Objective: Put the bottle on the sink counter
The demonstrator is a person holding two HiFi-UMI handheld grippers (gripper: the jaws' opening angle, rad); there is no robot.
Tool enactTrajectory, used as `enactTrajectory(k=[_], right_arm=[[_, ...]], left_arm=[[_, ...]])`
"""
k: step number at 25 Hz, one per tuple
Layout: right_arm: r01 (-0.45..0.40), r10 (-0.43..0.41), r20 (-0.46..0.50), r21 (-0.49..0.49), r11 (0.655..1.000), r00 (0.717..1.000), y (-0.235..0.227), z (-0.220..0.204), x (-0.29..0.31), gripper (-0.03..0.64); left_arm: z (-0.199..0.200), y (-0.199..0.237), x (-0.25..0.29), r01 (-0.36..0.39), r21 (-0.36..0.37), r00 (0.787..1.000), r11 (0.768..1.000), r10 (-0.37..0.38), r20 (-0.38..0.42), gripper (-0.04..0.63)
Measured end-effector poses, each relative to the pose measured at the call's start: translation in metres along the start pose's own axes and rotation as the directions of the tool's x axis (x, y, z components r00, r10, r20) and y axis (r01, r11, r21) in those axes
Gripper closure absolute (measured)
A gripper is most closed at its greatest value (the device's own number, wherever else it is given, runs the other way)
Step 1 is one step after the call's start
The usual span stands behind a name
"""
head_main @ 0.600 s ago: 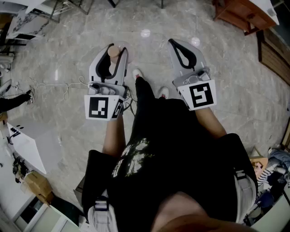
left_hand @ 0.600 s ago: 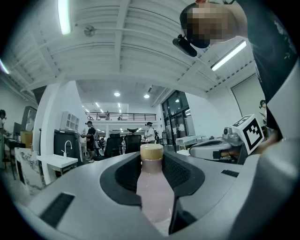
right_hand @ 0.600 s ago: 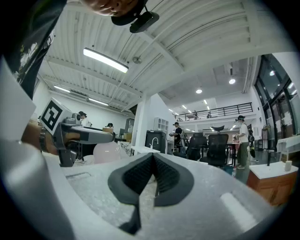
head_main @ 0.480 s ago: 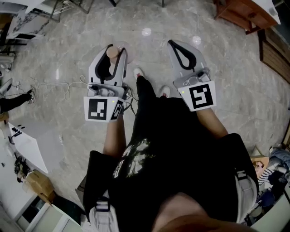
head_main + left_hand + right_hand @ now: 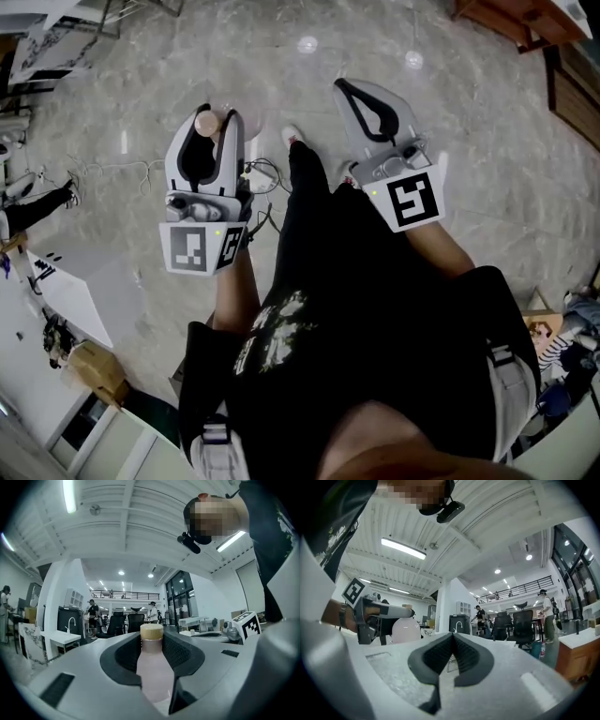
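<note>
A pale pink bottle with a tan cap stands upright between the dark pads of my left gripper, which is shut on it. In the head view the cap shows at the tip of the left gripper, held over the marble floor. My right gripper is beside it, jaws together with nothing between them. The right gripper view shows the left gripper's body with the bottle at the left. A white counter with a faucet stands far off at the left.
I stand on a marble floor with a white cable lying at the left. Wooden furniture is at the upper right, white tables at the left. Office chairs and several people stand far ahead.
In the head view the left gripper with the bottle has drifted to the left and slightly down. The right gripper has hardly moved.
</note>
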State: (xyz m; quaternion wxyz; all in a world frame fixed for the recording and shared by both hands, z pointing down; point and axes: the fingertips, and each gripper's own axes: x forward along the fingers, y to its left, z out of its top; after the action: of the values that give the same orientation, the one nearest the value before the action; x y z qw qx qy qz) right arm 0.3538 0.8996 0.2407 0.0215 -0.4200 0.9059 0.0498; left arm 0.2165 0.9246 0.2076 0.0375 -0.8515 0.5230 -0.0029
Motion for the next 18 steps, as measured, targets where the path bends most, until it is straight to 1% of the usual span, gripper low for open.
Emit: enactTrajectory(k=[3, 6, 11, 14, 18], right_arm=[[-0.012, 0.013, -0.024, 0.014, 1.000, 1.000, 0.009, -0.014, 0.021, 0.623], [-0.024, 0.024, -0.037, 0.025, 0.999, 0.999, 0.017, -0.023, 0.048, 0.623], [-0.041, 0.043, -0.077, 0.019, 0.999, 0.996, 0.011, -0.038, 0.092, 0.621], [-0.059, 0.060, -0.071, 0.016, 0.998, 0.996, 0.011, -0.040, 0.129, 0.621], [-0.072, 0.070, -0.060, -0.027, 0.997, 0.996, 0.018, -0.029, 0.184, 0.621]], left_arm=[[-0.007, 0.017, 0.000, 0.006, 0.010, 1.000, 1.000, -0.006, -0.019, 0.446], [-0.015, 0.041, 0.000, -0.004, 0.011, 0.999, 1.000, 0.004, -0.041, 0.446], [-0.031, 0.081, 0.017, -0.016, 0.015, 0.998, 1.000, 0.017, -0.064, 0.446], [-0.035, 0.117, 0.026, -0.038, -0.007, 0.998, 0.999, 0.038, -0.043, 0.446], [-0.024, 0.176, 0.039, -0.058, -0.030, 0.998, 0.998, 0.058, 0.007, 0.446]])
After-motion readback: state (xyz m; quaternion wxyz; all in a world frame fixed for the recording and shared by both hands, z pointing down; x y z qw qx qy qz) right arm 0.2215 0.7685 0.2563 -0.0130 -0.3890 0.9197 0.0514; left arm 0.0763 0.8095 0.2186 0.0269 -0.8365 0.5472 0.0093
